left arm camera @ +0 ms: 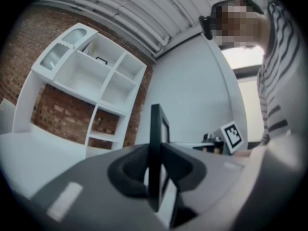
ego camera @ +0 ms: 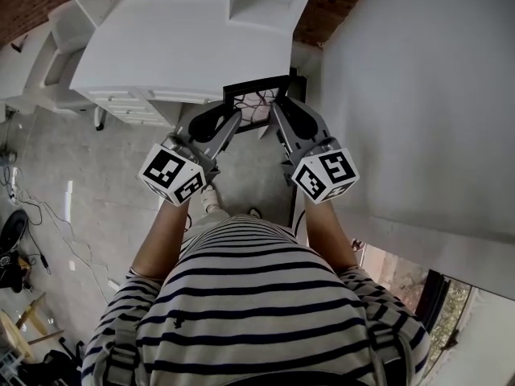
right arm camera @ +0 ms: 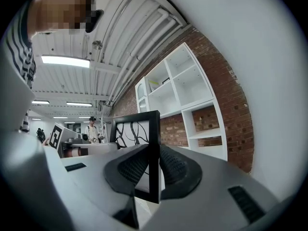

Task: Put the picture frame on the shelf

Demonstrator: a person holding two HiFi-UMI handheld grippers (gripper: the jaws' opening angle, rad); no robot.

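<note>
Black picture frame (ego camera: 256, 104), upper centre, clamped at opposite edges between left tool (ego camera: 232, 121) and right tool (ego camera: 278, 112).

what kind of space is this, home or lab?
Probably a lab or studio in an industrial building, not a home: bare brick wall, ribbed metal ceiling with strip lights, loose cables on the concrete floor.

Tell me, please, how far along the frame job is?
Done: the frame is lifted, left gripper and right gripper each shut on a side edge. In hand: it hangs in the air, facing the shelf, not yet there. Left: set it on the shelf and let go.
</note>
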